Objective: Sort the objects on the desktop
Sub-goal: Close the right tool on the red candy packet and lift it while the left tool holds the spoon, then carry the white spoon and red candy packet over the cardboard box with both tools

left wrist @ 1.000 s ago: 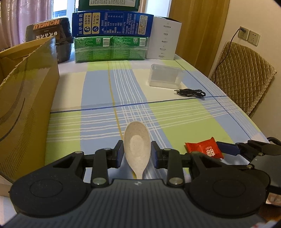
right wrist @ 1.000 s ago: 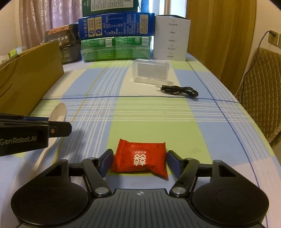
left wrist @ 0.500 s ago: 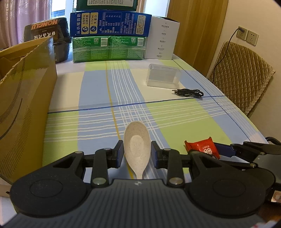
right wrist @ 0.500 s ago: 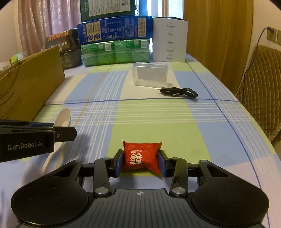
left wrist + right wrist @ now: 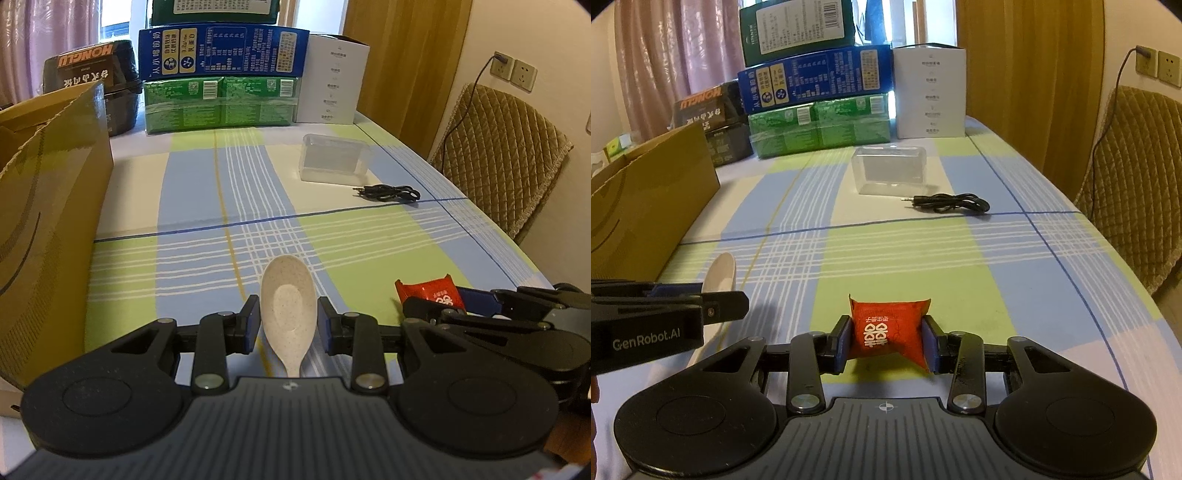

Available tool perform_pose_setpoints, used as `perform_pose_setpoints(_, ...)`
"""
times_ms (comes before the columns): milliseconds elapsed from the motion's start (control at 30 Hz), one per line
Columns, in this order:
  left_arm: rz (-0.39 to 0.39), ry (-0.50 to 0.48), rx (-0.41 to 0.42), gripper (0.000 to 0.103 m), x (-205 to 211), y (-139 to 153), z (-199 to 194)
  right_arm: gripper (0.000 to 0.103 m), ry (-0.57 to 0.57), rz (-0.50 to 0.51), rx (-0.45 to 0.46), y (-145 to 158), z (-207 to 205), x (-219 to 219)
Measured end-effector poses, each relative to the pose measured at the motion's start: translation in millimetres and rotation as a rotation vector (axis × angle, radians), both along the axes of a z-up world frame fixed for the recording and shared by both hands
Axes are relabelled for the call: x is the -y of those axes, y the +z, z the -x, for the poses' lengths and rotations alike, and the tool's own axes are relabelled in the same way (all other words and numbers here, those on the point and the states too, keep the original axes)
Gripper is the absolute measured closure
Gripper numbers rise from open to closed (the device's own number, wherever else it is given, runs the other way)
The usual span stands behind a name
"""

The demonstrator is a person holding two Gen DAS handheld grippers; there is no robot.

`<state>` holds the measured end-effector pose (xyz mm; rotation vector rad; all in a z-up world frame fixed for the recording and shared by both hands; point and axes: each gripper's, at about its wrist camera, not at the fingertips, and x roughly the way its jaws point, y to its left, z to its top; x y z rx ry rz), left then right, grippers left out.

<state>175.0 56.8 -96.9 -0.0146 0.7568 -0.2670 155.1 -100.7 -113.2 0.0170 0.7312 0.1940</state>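
Note:
A beige speckled spoon (image 5: 289,306) is pinched between the pads of my left gripper (image 5: 287,325), bowl pointing forward, above the checked tablecloth. My right gripper (image 5: 886,343) is shut on a red candy packet (image 5: 886,330), which bulges between the blue pads. In the left wrist view the red packet (image 5: 430,293) and the right gripper (image 5: 498,306) show at the right. From the right wrist view the spoon (image 5: 720,275) and left gripper (image 5: 665,314) sit at the left. A clear plastic box (image 5: 889,173) and a black audio cable (image 5: 951,202) lie farther ahead.
An open cardboard box (image 5: 44,221) stands along the left. Stacked green and blue cartons (image 5: 221,77), a white box (image 5: 332,79) and a black case (image 5: 96,83) line the far end. A padded chair (image 5: 506,162) stands beyond the table's right edge.
The right gripper closed on the red packet and lifted it a little. The left gripper keeps the spoon and has risen slightly.

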Motion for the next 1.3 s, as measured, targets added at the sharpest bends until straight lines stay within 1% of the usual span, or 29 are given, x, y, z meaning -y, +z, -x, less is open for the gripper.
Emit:
perform_pose_setpoints(67,0.000,-0.005,-0.004,0.076,1.2,0.8,1.1,0.066,-0.002,-0.001,-0.002,1.5,1.1,0.5)
perform_pose_setpoints(200,0.022,-0.007,-0.017,0.076,0.7,4.0,3.0,0.066,-0.014,-0.014,-0.008,7.8,5.8,2.8)
perform_pose_setpoints(433,-0.010,-0.017,-0.003,0.076,8.0,19.0,11.6,0.066,-0.035,-0.025,-0.011,24.1,15.9,10.8)
perform_pose_setpoints(567,-0.001,-0.009,0.000,0.076,9.6,29.9,20.5,0.066,-0.038,-0.035,0.001,36.4,22.9,13.2)
perform_pose_setpoints(1033,0.007,0.022,0.053,0.076,11.5,89.1,60.7,0.066,-0.029,-0.084,0.066,86.9,55.1,13.7)
perform_pose_setpoints(1300,0.005,0.041,0.076,0.076,4.4,115.7,84.4,0.066,-0.006,-0.105,0.094,110.1,74.7,6.2)
